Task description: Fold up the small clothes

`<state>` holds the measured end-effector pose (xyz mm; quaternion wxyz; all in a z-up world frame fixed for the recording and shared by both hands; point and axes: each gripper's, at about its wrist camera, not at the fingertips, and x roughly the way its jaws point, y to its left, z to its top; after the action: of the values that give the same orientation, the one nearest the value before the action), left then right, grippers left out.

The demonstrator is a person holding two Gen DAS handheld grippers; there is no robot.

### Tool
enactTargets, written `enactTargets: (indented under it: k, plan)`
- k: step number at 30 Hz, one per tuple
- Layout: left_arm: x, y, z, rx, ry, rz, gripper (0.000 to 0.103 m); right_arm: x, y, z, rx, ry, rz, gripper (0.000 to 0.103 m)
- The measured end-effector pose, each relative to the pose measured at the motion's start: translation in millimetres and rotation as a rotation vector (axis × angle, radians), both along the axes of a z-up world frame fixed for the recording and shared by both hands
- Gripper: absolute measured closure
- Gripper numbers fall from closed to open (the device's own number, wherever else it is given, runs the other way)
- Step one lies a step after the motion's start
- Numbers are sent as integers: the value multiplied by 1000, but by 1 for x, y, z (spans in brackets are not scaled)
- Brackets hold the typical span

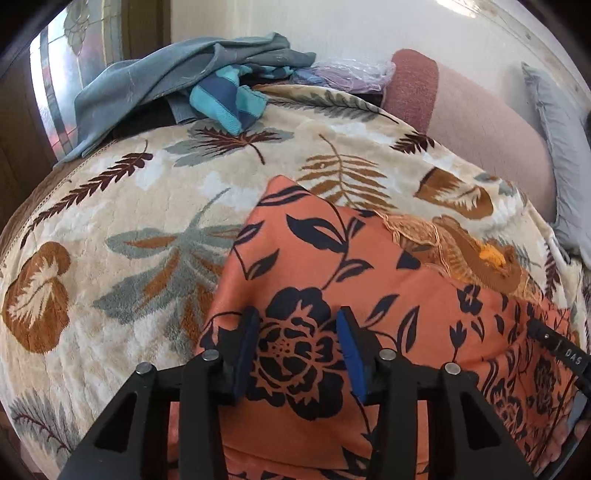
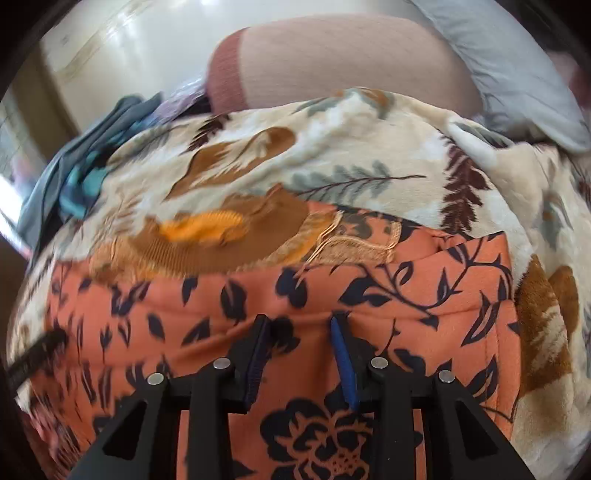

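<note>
Leaf-print blanket (image 1: 122,206) under orange floral garment (image 1: 317,266), long axis crossways, lace neckline (image 2: 354,243) pointing away; both jaws spread, pinching nothing

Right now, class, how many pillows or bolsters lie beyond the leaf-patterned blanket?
2: a pink cylindrical bolster with darker end just beyond the blanket, and a grey pillow behind it. Others may be hidden.

Leaf-print blanket (image 1: 110,206) covers bed; pale sunlit wall (image 1: 332,26).

Home bedroom: blanketed bed (image 1: 110,229), pillows (image 1: 476,122).
</note>
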<state>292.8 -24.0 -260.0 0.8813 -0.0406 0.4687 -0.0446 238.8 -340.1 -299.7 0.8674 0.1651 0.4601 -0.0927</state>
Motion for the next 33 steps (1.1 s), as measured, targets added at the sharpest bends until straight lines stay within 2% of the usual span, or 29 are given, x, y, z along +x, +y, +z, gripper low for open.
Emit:
enactTargets:
  k: [2,5,8,9,11,12,14,17,18,20,22,24,25,27,29,33]
  plan:
    - [0,1,0,-11,4,15,59,-5,-5,13,65,-55,-40,66]
    - [-4,-9,1,45,4,0,59,-5,12,32,120,-120,37,66]
    - [-4,-7,1,35,8,-10,59,16,43,32,197,-59,230,61]
    - [-3,-4,1,19,11,-12,59,22,54,30,182,-31,279,52]
    - [-3,-1,1,-3,15,-14,59,30,72,25,89,-5,337,48]
    - [-3,0,2,-8,15,-15,59,34,78,20,82,18,365,48]
    - [-3,-1,3,-3,13,-19,59,40,88,7,152,69,410,49]
    - [-3,-3,4,14,1,-26,59,50,106,-2,-27,93,392,63]
    - [-3,-2,5,12,-4,-25,59,55,110,-3,-57,94,385,64]
    - [-3,0,8,19,-33,-15,59,69,112,-4,-87,88,356,70]
    - [-2,1,12,63,-69,5,59,86,109,-4,-90,79,317,76]
    - [-2,7,15,94,-90,39,57,100,106,0,-88,75,281,88]
    - [0,13,15,76,-80,52,57,103,102,1,-55,83,282,88]
    - [0,23,14,23,-59,64,57,100,88,8,88,81,294,88]
    - [-1,26,17,12,-68,59,57,93,72,16,179,74,305,87]
    - [-10,11,21,11,-98,-28,57,87,47,31,183,83,302,87]
